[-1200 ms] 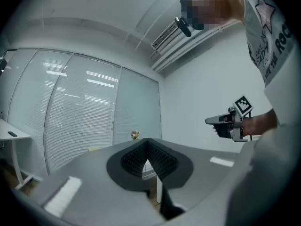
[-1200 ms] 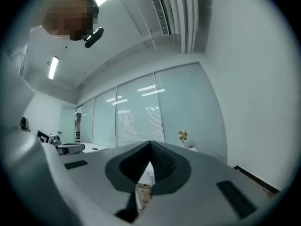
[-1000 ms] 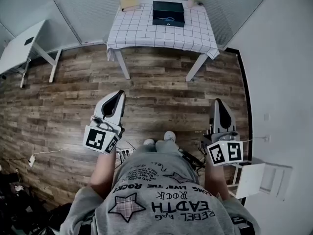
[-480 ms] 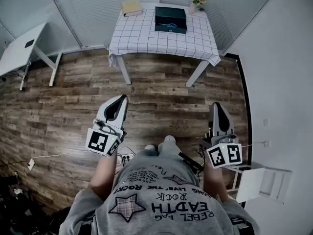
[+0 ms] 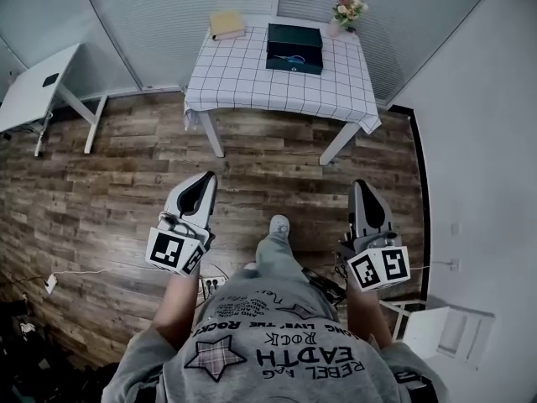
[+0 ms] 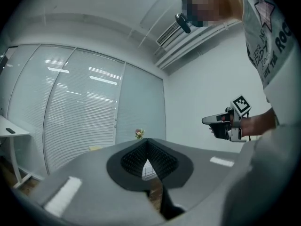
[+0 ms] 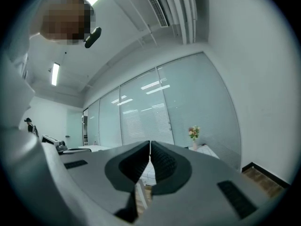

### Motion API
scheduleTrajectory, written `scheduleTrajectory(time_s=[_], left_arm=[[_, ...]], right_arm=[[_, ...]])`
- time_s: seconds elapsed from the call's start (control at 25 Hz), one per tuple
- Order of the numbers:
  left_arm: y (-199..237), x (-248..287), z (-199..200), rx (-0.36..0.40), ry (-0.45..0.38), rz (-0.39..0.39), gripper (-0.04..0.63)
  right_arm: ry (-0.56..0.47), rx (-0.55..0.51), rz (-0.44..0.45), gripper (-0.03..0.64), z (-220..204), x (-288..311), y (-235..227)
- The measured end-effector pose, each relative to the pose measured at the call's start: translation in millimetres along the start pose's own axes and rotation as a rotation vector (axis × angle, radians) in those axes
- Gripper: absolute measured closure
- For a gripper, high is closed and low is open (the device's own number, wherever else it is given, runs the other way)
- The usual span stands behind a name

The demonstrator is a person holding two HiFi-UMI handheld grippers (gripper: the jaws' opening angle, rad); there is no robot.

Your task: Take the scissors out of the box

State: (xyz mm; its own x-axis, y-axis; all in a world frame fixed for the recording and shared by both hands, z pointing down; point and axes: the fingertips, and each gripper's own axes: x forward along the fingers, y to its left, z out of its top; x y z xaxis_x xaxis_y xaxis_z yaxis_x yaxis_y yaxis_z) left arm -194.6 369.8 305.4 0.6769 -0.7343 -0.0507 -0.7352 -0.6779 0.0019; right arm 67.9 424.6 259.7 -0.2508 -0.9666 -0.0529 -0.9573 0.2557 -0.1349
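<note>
A dark open box (image 5: pixel 294 37) stands on the far table (image 5: pixel 252 78), which has a checked cloth. Blue-handled scissors (image 5: pixel 290 58) lie inside the box at its near side. Both grippers are held level over the wooden floor, well short of the table. My left gripper (image 5: pixel 206 178) is shut with nothing between its jaws, and its tips meet in its own view (image 6: pixel 147 141). My right gripper (image 5: pixel 360 185) is likewise shut and empty (image 7: pixel 150 143). The right gripper (image 6: pixel 206 121) also shows at the right of the left gripper view.
A yellow book (image 5: pixel 226 23) and a vase of flowers (image 5: pixel 346 8) sit at the table's back. A white desk (image 5: pixel 33 86) stands at the left. A wall runs along the right, and glass partitions with blinds stand behind the table. Cables and a power strip (image 5: pixel 214 282) lie by the person's feet.
The person has stepped toward the table, with one foot now forward between the grippers. Both grippers have moved along with the body and stayed shut.
</note>
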Motion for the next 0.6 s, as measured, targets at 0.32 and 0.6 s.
scheduleTrajectory(time_s=[0.32, 0.6], left_arm=[[24, 70, 5, 0.014, -0.002, 0.052, 0.604], [34, 132, 9, 0.019, -0.003, 0.091, 0.604]], right_arm=[[-0.007, 0.004, 0.075, 0.601, 12, 78, -53], [-0.01, 0.015, 0.134, 0.601, 21, 129, -97]])
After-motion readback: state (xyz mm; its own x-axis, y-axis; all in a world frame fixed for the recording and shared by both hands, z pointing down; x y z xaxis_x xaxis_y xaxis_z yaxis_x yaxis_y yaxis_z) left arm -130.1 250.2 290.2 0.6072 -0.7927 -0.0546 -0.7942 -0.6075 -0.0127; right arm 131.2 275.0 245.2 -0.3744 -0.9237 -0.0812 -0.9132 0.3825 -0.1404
